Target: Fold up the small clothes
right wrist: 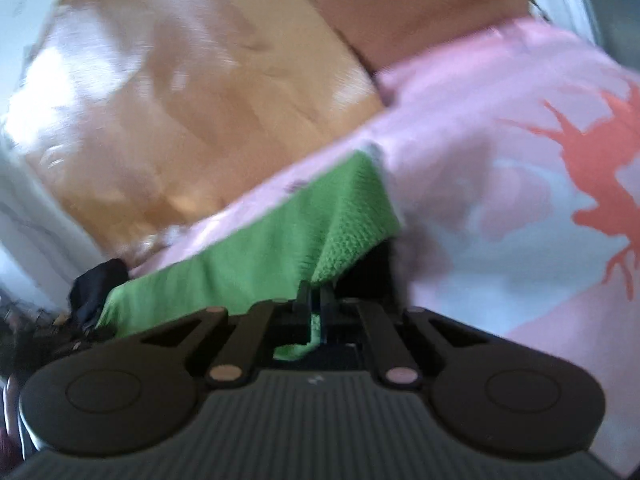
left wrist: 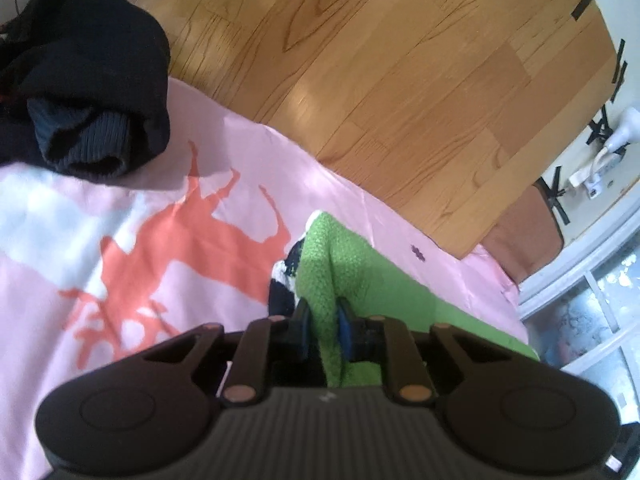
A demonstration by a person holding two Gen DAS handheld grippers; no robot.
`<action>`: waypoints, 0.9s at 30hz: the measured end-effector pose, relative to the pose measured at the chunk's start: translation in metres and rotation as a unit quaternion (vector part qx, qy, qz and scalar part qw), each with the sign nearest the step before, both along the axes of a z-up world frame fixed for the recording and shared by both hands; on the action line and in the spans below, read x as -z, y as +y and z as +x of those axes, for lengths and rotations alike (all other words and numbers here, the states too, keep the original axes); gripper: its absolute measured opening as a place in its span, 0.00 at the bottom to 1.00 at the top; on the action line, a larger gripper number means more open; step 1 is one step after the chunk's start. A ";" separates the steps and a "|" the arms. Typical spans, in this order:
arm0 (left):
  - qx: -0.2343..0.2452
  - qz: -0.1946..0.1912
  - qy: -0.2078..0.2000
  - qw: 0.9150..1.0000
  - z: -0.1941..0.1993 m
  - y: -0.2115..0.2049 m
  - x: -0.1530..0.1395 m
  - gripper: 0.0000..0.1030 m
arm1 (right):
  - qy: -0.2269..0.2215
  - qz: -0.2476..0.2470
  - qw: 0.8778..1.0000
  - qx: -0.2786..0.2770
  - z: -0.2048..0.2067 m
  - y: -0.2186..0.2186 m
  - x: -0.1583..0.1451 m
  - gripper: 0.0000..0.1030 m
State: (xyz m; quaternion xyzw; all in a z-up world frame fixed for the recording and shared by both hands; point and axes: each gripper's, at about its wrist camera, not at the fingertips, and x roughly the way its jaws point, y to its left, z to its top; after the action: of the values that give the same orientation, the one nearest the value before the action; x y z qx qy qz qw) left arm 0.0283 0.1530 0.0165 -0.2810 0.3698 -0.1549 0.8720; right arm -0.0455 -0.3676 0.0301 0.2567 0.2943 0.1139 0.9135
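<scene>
Both grippers are pinching the green knit garment (left wrist: 320, 264).
Left gripper (left wrist: 323, 322) and right gripper (right wrist: 316, 300) are each closing on a green fold, lifting it over the pink printed sheet (left wrist: 120, 240) beside the wooden floor (left wrist: 360, 60).

Green knit garment (left wrist: 352, 272), loose open-stitch texture, bright lime colour. Lifted partly off the pink sheet (left wrist: 248, 152); one gathered fold pinched between the fingers (left wrist: 345, 326) of the left gripper (left wrist: 323, 322), a second edge pinched by the right gripper (right wrist: 316, 300). Cloth (right wrist: 256, 256) sags between the two grips, far corner draping down to the sheet. Dark navy-and-white patterned part (left wrist: 286, 276) shows at its left edge. Right wrist view blurred, detail soft
</scene>
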 end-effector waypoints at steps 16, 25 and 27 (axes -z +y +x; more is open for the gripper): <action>0.011 0.018 -0.088 0.996 -0.029 -0.007 -0.042 0.41 | -0.045 -0.041 0.998 0.031 -0.013 -0.009 -0.029 0.14; 0.031 0.146 -0.033 0.988 0.034 -0.061 0.013 0.29 | 0.033 -0.039 0.998 0.040 0.067 -0.012 0.043 0.24; 0.033 0.143 -0.026 0.989 0.025 -0.055 0.003 0.32 | 0.048 -0.035 0.997 0.051 0.055 -0.018 0.032 0.27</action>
State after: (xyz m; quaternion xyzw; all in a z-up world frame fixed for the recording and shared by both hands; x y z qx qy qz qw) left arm 0.0529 0.0982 0.0132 -0.1370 0.3748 -0.1366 0.9067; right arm 0.0099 -0.3857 -0.0014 0.2442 0.3279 0.0446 0.9115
